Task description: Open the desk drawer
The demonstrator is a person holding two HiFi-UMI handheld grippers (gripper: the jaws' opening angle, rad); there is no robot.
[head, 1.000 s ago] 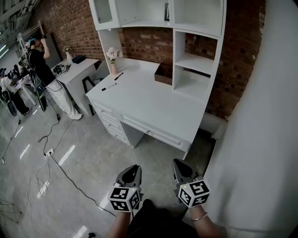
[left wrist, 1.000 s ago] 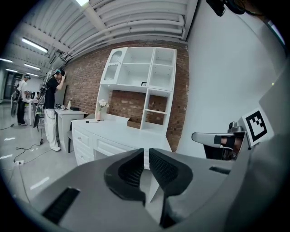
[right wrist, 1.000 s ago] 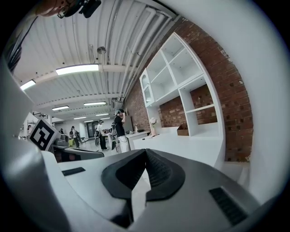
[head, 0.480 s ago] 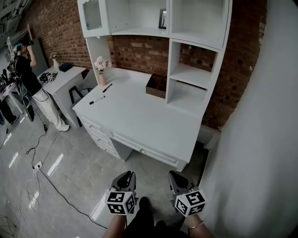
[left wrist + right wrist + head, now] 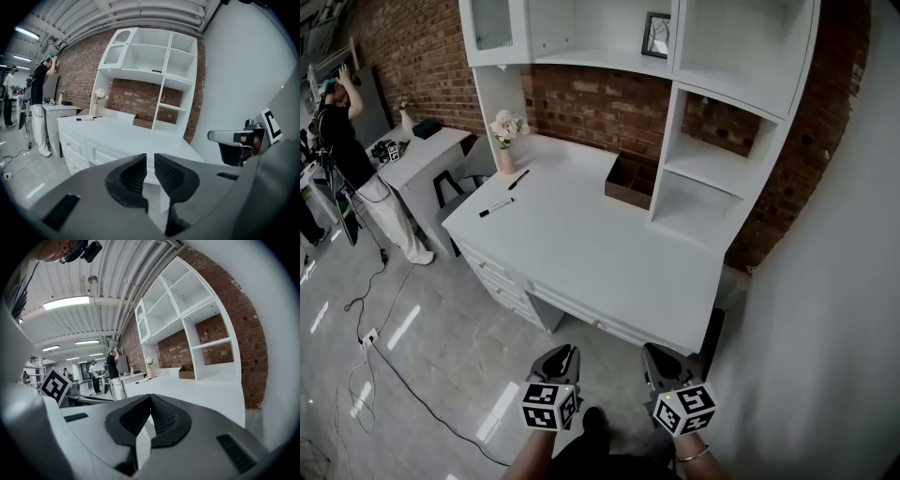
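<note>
Since a second ago, both grippers have come closer to the white desk, and its front edge now lies just ahead of their tips. At the far left a person stands by a small side table, well apart from the desk. On the desk's left end a vase of flowers stands upright, with two pens lying near it on the bare top. The desk drawer sits closed under the front edge, a small knob at its middle, with a stack of narrower drawers to its left. The left gripper hovers in front of the drawer without touching it. Its jaws stand a narrow slit apart with nothing between them. Further back, a brown wooden box rests against the shelf unit. The right gripper hangs beside the left, its jaw tips pressed together and holding nothing.
</note>
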